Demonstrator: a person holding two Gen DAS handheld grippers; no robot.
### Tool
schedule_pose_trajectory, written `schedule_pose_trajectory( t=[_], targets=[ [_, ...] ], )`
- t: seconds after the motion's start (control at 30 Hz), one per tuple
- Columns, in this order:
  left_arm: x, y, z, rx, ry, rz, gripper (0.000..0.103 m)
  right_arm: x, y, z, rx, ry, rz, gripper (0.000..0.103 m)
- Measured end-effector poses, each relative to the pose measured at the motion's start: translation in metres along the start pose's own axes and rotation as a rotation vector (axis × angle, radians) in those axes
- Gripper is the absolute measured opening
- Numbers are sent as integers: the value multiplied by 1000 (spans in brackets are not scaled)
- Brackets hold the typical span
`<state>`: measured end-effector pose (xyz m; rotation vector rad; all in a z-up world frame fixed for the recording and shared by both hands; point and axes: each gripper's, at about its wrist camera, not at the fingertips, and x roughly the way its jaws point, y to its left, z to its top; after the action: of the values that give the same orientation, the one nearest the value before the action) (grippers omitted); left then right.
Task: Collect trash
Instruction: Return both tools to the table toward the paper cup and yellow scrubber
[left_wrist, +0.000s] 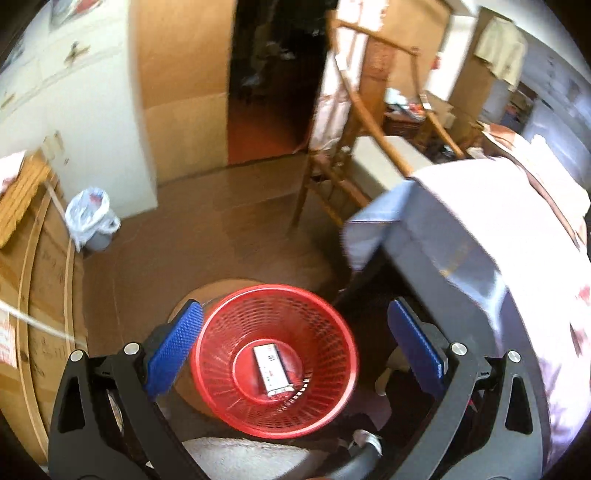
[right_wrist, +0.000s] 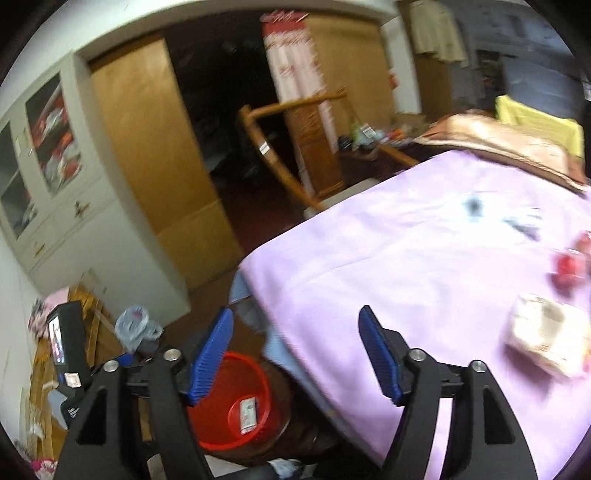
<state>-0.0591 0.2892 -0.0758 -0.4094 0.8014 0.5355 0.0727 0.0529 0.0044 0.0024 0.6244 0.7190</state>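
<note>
Both grippers (left_wrist: 295, 343) (right_wrist: 295, 354) gape empty; red basket (left_wrist: 221, 369) beside bed edge (right_wrist: 280, 317).

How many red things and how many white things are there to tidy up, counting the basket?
Red: 2, the basket and the crumpled red thing on the bed.
White: 2, the small box in the basket and the white pack on the bed.
Total: 4

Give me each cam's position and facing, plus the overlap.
Left wrist: on the left tool, facing down at the red basket on the floor, box inside; both blue fingers show.
Right wrist: on the right tool, facing across the pink bed; fingers and the left tool's body show.
Shared: basket, box, bed, bagged bin.
</note>
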Motion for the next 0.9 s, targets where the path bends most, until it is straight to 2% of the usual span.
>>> schedule_pose_trajectory(
  t=[0.17, 0.37, 0.53, 0.63, 0.73, 0.9],
  targets=[
    [-24, -52, -15, 136, -21, -67, 96, -61, -57, -15, 85, -124, -98, 85],
    [-29, -126, -30, 296, 28, -155, 96, -119, -148, -34, 175, -197, -310, 93],
    [-20, -204, -38, 437, 91, -248, 96, -139, -218, -46, 251, -224, -487, 93],
    [-23, -255, -43, 534, 89, -312, 96, -144, -252, -53, 293, -229, -558, 93],
    [-27, -304, -52, 627, 92, -389, 96, -143, -273, -58, 332, -226, -563, 94],
    [-28, -364, -72, 751, 76, -413, 96, -133, -286, -64, 344, -193, -539, 94]
  ],
)
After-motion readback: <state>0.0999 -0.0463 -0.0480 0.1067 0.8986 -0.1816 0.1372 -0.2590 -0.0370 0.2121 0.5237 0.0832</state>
